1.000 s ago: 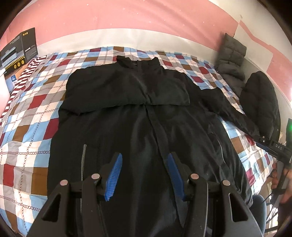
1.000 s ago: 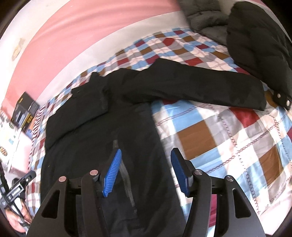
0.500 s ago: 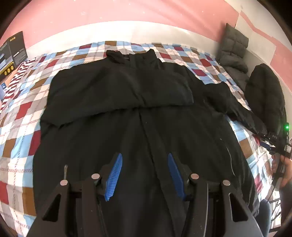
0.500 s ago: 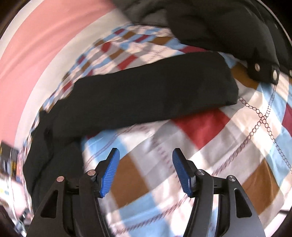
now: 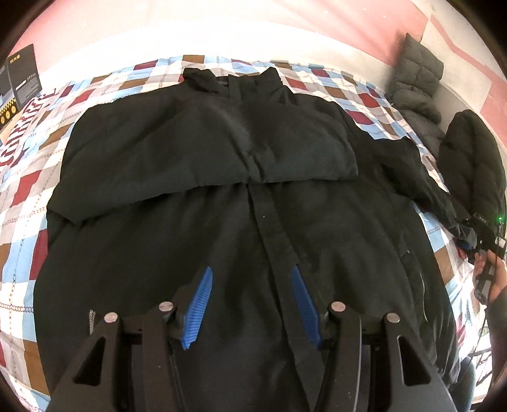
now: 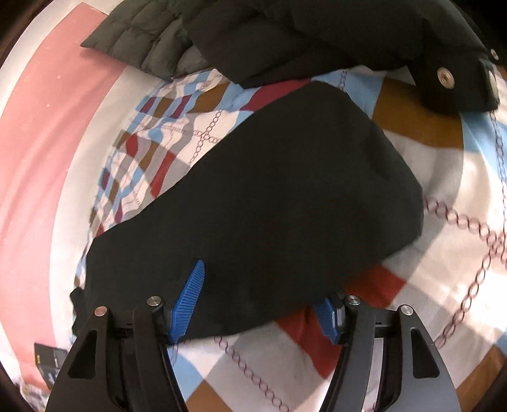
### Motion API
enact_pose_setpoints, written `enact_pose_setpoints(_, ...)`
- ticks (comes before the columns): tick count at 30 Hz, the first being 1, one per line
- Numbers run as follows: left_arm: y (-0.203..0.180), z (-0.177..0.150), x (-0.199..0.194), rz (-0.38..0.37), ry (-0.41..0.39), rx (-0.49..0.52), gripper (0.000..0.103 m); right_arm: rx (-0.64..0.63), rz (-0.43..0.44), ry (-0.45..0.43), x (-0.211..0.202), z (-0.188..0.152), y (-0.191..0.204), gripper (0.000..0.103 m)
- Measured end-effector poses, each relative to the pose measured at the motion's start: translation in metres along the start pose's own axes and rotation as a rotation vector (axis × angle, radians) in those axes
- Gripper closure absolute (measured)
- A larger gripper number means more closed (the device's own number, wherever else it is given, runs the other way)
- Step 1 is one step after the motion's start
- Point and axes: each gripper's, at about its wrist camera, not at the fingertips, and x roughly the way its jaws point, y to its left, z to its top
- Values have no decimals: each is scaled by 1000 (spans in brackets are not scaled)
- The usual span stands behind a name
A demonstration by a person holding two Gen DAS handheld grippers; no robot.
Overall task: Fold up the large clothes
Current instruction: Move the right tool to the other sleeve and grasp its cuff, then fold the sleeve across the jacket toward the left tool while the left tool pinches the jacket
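A large black jacket (image 5: pixel 240 196) lies front up on the checked bedspread (image 5: pixel 22 202), collar at the far side, one sleeve folded across the chest. Its other sleeve (image 6: pixel 285 202) stretches to the right. My left gripper (image 5: pixel 250 285) is open and empty, hovering above the jacket's lower front by the zip placket. My right gripper (image 6: pixel 263 291) is open with its jaws on either side of the outstretched sleeve, the sleeve cloth lying between the blue pads (image 6: pixel 187 298). In the left wrist view the right gripper (image 5: pixel 481 231) shows at the sleeve's cuff.
A black puffer coat (image 6: pixel 332 41) with snap buttons and a grey quilted garment (image 6: pixel 145 41) lie at the bed's far right, close to the sleeve end. Dark boxes (image 5: pixel 19 79) stand at the far left. A pink and white wall (image 5: pixel 221 19) runs behind the bed.
My right gripper has swung right and dropped down onto the outstretched sleeve, which now lies between its pads. My left gripper has moved forward over the jacket's front.
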Motion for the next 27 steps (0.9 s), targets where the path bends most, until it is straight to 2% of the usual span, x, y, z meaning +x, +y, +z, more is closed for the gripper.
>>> enact_pose_setpoints(1,1,-1,-1,0,0,-3,48,-12,-23,-3,0,3,3,52)
enact_pose_setpoints(2,3,-1,-1,1,-1,-6,48,-26,-35,-2,-1,5,6,70)
enact_pose_setpoints(3,5,-1,-2,1,-4,-8,48,-36,-27,0,-3,7,8,82)
enact_pose_setpoints(5,8,-2,-5,5,-10,-13,48,-82,-27,-19,-15,10,22,87)
enact_pose_setpoints(11,27,-1,-14,17,-34,-59,48,-231,46,-111,-66,17,87,89)
enact_pose_setpoints(17,51,-1,-22,31,-60,-107,48,-448,202,-176,-118,-3,194,89)
enact_pose_setpoints(22,78,-5,-30,48,-82,-158,48,-614,315,-152,-130,-43,279,90)
enact_pose_setpoints(27,106,-13,-36,69,-93,-206,48,-745,382,-72,-110,-100,343,90)
